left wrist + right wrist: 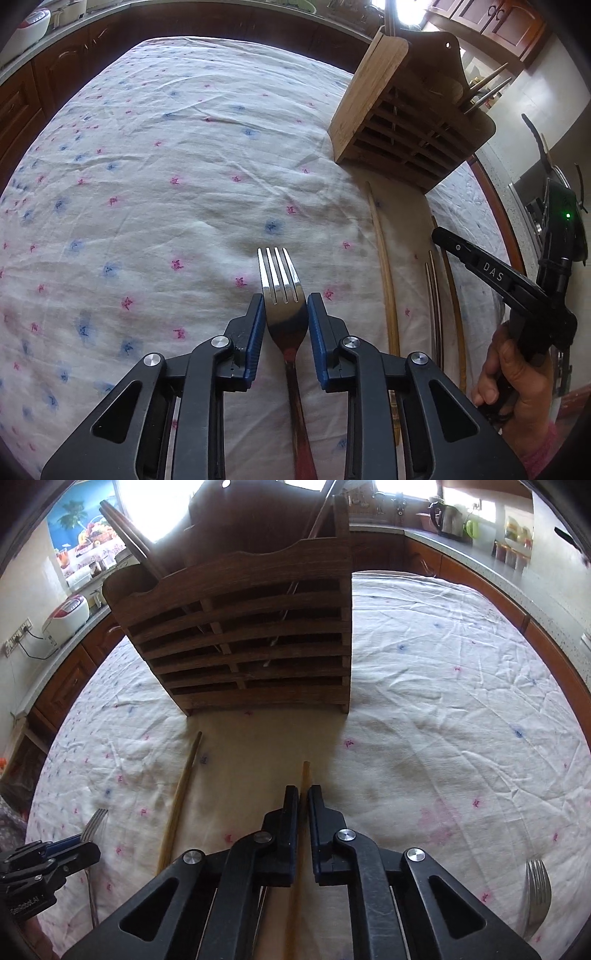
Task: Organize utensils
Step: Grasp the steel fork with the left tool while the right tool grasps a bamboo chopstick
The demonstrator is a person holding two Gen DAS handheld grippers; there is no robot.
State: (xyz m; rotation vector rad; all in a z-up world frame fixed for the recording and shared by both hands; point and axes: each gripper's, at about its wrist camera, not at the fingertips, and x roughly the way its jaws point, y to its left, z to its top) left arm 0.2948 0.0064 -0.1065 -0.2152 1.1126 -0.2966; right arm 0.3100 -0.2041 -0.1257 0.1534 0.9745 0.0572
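Note:
A steel fork (280, 273) lies on the flowered tablecloth (147, 184), tines pointing away. My left gripper (286, 306) has its blue pads pressed against both sides of the fork's head. In the right wrist view my right gripper (303, 794) is shut on a wooden chopstick (306, 771) that lies on the cloth and points at the slatted wooden utensil holder (251, 635). That holder (399, 122) stands at the far right in the left wrist view, with several utensils upright in it. A person's hand holds the right gripper (443, 236).
A second wooden chopstick (184, 779) lies to the left of the held one. A pair of metal chopsticks (434, 295) lies beside it. Another fork (537, 890) rests near the right table edge. A rice cooker (68, 616) and a kettle (445, 517) stand on the counters around.

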